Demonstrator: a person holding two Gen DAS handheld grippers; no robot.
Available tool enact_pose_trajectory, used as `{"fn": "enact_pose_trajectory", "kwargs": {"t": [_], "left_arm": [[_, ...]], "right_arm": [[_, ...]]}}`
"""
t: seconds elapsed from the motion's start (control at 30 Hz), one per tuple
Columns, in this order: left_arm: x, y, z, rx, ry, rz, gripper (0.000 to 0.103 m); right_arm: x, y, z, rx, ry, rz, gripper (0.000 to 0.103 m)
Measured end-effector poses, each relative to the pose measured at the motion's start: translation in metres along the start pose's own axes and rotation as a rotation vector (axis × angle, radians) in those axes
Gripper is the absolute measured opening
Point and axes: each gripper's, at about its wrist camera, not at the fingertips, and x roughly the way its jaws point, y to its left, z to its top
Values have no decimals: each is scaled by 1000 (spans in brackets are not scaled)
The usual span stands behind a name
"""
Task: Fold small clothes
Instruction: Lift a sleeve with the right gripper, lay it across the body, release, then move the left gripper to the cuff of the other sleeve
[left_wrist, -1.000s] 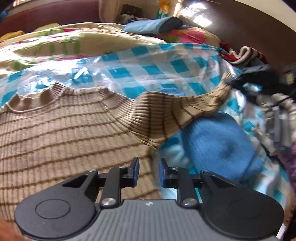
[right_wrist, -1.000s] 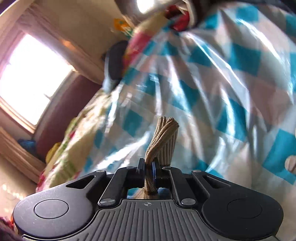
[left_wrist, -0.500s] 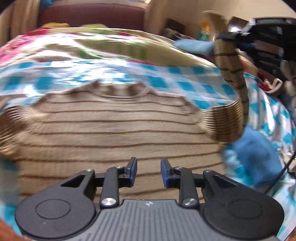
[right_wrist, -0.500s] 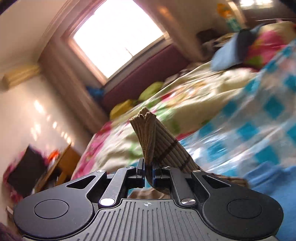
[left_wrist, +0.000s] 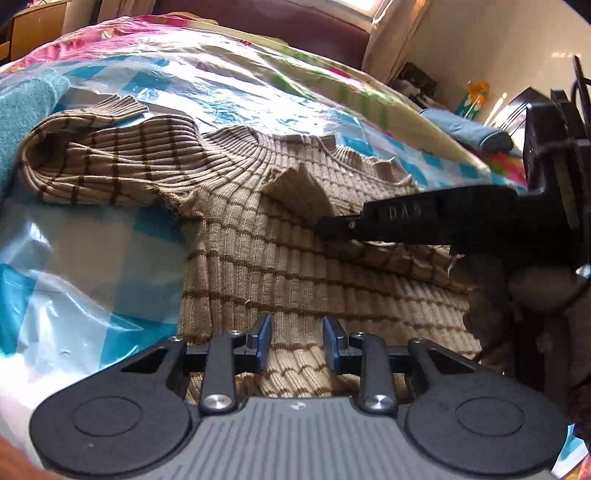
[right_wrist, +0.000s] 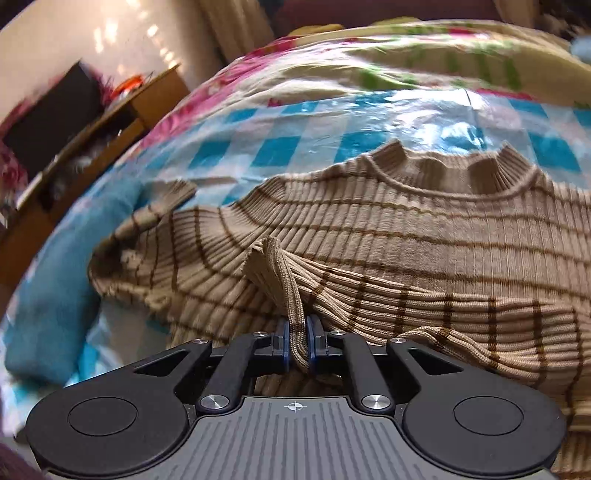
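Observation:
A beige ribbed sweater (left_wrist: 280, 258) with thin brown stripes lies flat on a blue-and-white checked plastic sheet (left_wrist: 74, 280). My right gripper (right_wrist: 297, 341) has one sleeve's cuff (right_wrist: 277, 273) between its pads, low over the sweater's chest. The sleeve is folded across the body. Its jaws are opening, though the pads still touch the cuff. In the left wrist view the right gripper (left_wrist: 332, 227) reaches in from the right. My left gripper (left_wrist: 297, 343) is open above the sweater's lower part, with nothing between its fingers. The other sleeve (left_wrist: 92, 162) lies bunched at the left.
A teal cloth (right_wrist: 55, 295) lies left of the sweater on the sheet. A floral bedspread (right_wrist: 332, 62) stretches behind it. Beyond the bed's left edge is wooden furniture (right_wrist: 92, 125). A rolled blue cloth (left_wrist: 469, 129) rests at the far right.
The right gripper has swung the sleeve from out at the side, up, and down across the sweater's chest. The left gripper has shifted left over the sweater, its jaws a little wider.

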Motion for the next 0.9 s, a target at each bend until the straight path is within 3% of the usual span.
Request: {"fn": "enact_pose_trajectory", "kwargs": {"t": [0.2, 0.3, 0.43, 0.67, 0.9], "left_arm": [[-5, 7, 2, -14, -21, -32, 34], [-10, 9, 2, -22, -31, -24, 34], [-13, 12, 2, -38, -42, -13, 34], [-13, 11, 2, -19, -54, 16, 34], [-12, 10, 1, -11, -45, 25, 34]], "right_arm": [[-6, 13, 9, -70, 14, -20, 25], [13, 21, 11, -90, 31, -69, 25], [23, 27, 11, -92, 73, -56, 27], [-1, 15, 12, -3, 8, -1, 27], [4, 4, 0, 44, 43, 19, 28]]}}
